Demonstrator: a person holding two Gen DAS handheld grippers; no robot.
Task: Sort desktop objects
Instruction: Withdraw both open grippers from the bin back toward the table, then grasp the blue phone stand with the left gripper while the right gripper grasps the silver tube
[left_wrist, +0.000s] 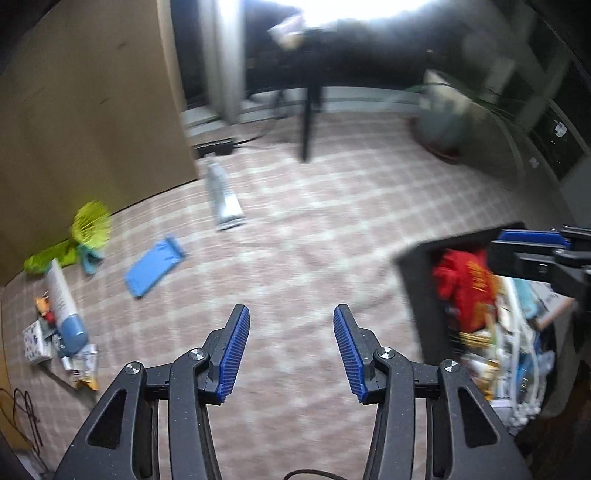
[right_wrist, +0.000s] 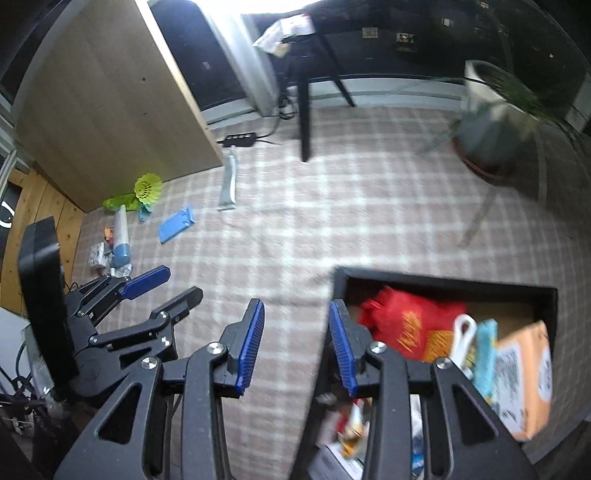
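My left gripper (left_wrist: 291, 315) is open and empty above the checked tablecloth (left_wrist: 295, 240). My right gripper (right_wrist: 297, 314) is open and empty at the left edge of a black box (right_wrist: 443, 284) that holds a red bag (right_wrist: 410, 325), an orange carton (right_wrist: 524, 373) and other items. On the cloth at far left lie a blue flat holder (left_wrist: 153, 267), a silver tube (left_wrist: 223, 197), a green fan (left_wrist: 92, 223), and a white and blue tube (left_wrist: 64, 306). The left gripper also shows in the right wrist view (right_wrist: 173, 284).
A wooden panel (left_wrist: 92, 110) stands behind the objects at left. A potted plant (right_wrist: 491, 122) stands at the far right. A black power strip (right_wrist: 240, 139) lies at the back. Small packets (left_wrist: 79, 363) lie near the white tube. Cables (left_wrist: 22, 417) trail at the left edge.
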